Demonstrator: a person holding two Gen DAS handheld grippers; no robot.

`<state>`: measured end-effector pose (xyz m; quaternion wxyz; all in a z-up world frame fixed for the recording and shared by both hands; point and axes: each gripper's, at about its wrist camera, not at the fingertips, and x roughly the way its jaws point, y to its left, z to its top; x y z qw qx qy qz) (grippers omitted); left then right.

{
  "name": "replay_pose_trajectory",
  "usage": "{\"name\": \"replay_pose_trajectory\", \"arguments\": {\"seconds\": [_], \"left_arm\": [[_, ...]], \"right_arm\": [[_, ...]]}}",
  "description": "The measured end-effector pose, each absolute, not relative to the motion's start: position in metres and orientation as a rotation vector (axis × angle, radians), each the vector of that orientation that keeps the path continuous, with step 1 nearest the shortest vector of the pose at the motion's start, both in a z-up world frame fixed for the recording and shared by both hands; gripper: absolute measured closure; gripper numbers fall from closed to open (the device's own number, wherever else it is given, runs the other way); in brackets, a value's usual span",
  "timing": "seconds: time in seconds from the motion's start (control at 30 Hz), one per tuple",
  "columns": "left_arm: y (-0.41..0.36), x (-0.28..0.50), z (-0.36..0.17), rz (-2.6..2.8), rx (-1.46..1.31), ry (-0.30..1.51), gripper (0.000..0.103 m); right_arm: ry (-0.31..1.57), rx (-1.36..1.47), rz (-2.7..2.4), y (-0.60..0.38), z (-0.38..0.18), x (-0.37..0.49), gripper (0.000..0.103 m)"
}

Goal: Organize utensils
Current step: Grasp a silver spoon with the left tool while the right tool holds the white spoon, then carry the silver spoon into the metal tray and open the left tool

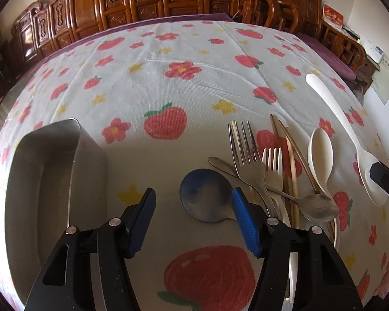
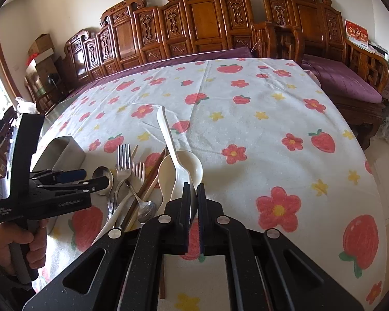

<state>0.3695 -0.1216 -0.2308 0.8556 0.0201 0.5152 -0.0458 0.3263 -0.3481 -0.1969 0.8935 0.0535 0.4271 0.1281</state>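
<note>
My left gripper (image 1: 194,207) stands open over the tablecloth, its blue pads on either side of the bowl of a large metal spoon (image 1: 206,195); the right pad is at the bowl's edge and the left pad is well clear. Right of it lies a pile: a metal fork (image 1: 246,160), a white fork (image 1: 272,163), chopsticks (image 1: 290,155), a small metal spoon (image 1: 319,207) and a white soup spoon (image 1: 320,155). My right gripper (image 2: 193,194) is shut on the bowl end of a long white spoon (image 2: 168,140), whose handle points away across the table.
A metal container (image 1: 46,181) stands upright just left of the left gripper. A person's hand (image 2: 26,243) holds the left gripper (image 2: 90,177). The flowered tablecloth (image 2: 272,129) stretches to the right, and carved wooden benches (image 2: 207,26) line the far side.
</note>
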Motion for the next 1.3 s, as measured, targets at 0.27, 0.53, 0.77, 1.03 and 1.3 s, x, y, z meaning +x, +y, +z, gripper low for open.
{"name": "replay_pose_trajectory", "arguments": {"seconds": [0.27,0.53,0.77,1.03,1.3], "left_arm": [[-0.119,0.369,-0.235,-0.108,0.009,1.088,0.084],[-0.114,0.361,-0.214,-0.143,-0.03,1.045,0.097],[-0.113,0.352,-0.179,-0.18,-0.039,0.983,0.102],[-0.117,0.338,-0.137,-0.194,0.032,0.9,0.102],[-0.095,0.323,-0.11,-0.174,0.072,0.852,0.102]], "right_arm": [[0.887,0.113,0.267,-0.348,-0.197,0.327,0.097],[0.886,0.105,0.269,-0.346,-0.196,0.326,0.097],[0.879,0.095,0.278,-0.341,-0.193,0.326,0.097],[0.873,0.09,0.296,-0.333,-0.19,0.324,0.097],[0.864,0.087,0.342,-0.311,-0.184,0.317,0.097]]}}
